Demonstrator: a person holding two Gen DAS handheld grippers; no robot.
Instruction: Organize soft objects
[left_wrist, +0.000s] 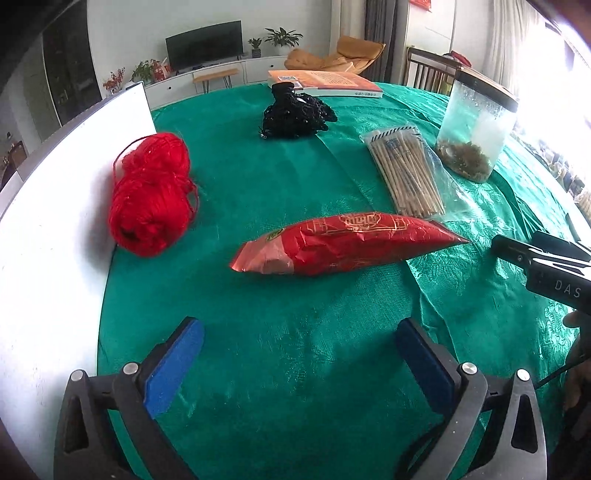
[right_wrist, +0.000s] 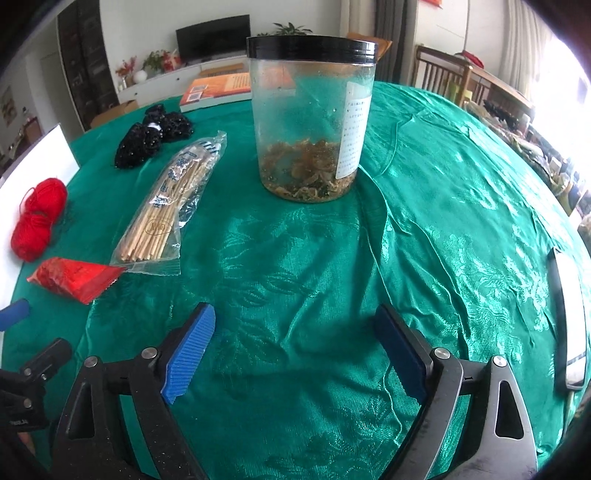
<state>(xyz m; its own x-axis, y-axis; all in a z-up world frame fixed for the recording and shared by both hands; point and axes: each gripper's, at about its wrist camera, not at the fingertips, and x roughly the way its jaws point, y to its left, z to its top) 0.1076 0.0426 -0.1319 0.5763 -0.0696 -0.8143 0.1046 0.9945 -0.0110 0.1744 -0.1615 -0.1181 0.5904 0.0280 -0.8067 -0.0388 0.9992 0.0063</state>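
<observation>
A clear jar (right_wrist: 312, 122) (black lid), bagged wooden sticks (right_wrist: 173, 199) and a book (right_wrist: 218, 90) sit apart.

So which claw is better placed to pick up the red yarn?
Left, probably. The left claw is open and faces the red yarn close ahead; from the right claw it lies far off to the side.

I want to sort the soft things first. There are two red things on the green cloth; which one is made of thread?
The red yarn ball, lying against the white board. The other, the red foil packet, is a shiny printed bag nearer the middle.
</observation>
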